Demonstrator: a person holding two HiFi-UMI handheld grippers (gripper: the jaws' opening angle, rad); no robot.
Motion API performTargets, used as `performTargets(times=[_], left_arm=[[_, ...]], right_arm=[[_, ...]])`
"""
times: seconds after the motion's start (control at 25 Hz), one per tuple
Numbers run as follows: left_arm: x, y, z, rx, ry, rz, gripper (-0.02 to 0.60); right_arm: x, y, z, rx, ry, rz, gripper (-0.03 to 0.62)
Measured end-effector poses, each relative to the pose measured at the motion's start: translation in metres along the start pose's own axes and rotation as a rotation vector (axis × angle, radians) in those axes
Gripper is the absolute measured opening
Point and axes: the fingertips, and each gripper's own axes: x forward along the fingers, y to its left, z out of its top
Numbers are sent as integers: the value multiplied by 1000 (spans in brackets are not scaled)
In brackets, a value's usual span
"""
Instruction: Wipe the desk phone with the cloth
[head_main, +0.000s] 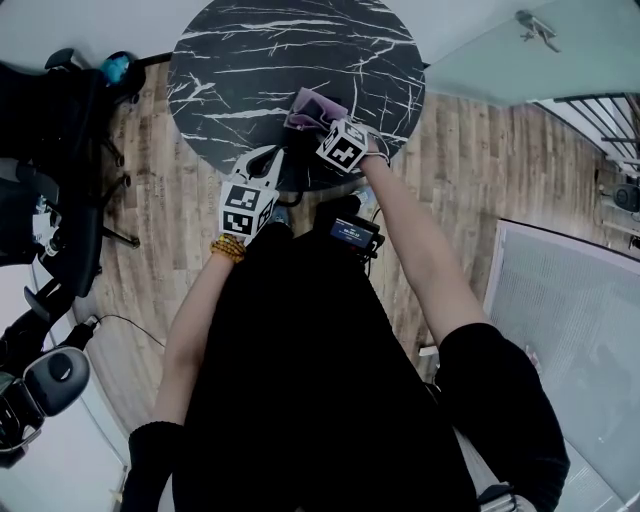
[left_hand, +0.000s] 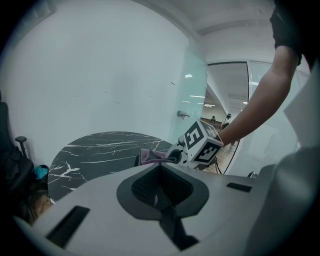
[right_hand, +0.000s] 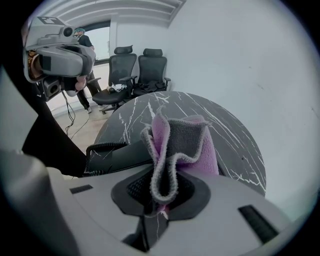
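My right gripper (right_hand: 158, 198) is clamped on the bunched cloth (right_hand: 180, 145), just above the phone (right_hand: 120, 157) near the table (right_hand: 240, 145) edge. My left gripper (left_hand: 161, 200) is closed and empty. With nothing steadying the phone, I judge a hard wipe could shove it off or snag its coiled cord (right_hand: 102, 146)

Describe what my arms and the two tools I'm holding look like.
Left tongs and right tongs: pale grey plastic, dark ribbed pads, each with a cube of black-and-white square markers. Black short sleeves; a beaded bracelet on the left wrist.
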Motion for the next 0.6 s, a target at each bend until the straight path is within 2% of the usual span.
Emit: performTargets(times=[0.6], left_arm=[[2,3,-2,-1,4,0,13]], right_arm=[[0,2,-2,34,-5,-19,55]])
